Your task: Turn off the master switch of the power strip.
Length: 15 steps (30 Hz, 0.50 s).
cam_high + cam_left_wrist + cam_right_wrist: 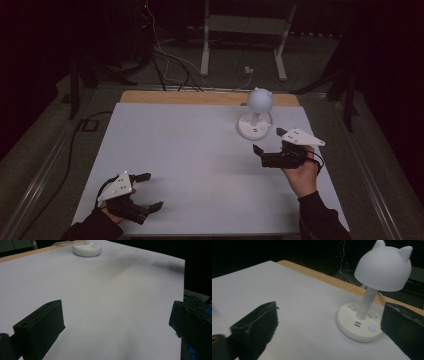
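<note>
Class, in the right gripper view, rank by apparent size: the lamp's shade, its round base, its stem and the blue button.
1. Lamp shade, about level with 2.
2. Round base, partly hidden by the gripper's jaw, so unsure.
3. Stem.
4. Blue button.

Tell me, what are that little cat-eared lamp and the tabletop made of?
The lamp looks like smooth matte white plastic: moulded ears, seamless dome, sockets in its round base. The table seems to be wood, judging by its bare tan far edge, under a flat matte white sheet, possibly paper or laminate.

Dark room; grey carpet floor (45,150); white metal stand (245,30); tangled cables (170,65) behind table.
</note>
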Motion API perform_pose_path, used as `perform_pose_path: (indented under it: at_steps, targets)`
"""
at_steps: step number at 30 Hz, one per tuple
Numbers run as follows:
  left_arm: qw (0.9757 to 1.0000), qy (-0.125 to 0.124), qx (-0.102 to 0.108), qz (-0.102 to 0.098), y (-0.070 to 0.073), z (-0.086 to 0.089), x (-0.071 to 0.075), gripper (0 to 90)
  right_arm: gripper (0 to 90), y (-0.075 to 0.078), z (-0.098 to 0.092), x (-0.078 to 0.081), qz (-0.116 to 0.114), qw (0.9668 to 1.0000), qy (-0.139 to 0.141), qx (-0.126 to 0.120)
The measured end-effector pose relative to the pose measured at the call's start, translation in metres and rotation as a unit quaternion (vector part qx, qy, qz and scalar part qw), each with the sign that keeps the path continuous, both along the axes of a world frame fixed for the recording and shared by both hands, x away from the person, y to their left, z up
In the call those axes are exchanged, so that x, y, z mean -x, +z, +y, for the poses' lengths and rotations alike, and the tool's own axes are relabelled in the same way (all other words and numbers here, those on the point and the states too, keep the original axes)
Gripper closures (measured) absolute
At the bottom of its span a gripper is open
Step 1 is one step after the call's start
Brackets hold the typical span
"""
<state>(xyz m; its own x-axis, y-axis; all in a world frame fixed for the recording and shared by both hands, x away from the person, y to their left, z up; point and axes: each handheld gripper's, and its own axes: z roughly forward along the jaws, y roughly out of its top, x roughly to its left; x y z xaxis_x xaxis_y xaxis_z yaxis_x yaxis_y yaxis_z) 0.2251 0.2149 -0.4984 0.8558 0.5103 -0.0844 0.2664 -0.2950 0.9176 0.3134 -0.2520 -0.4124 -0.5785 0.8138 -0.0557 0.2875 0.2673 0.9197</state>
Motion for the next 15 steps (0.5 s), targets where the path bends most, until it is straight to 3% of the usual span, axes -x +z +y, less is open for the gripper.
perform_pose_path:
  at_steps: [15]
  targets:
    - [1.0000,0.000,0.002,0.001,0.000,0.000,0.000,0.3,1.7,-0.002,-0.007,-0.027,0.003,0.9991,-0.041,-0.006]
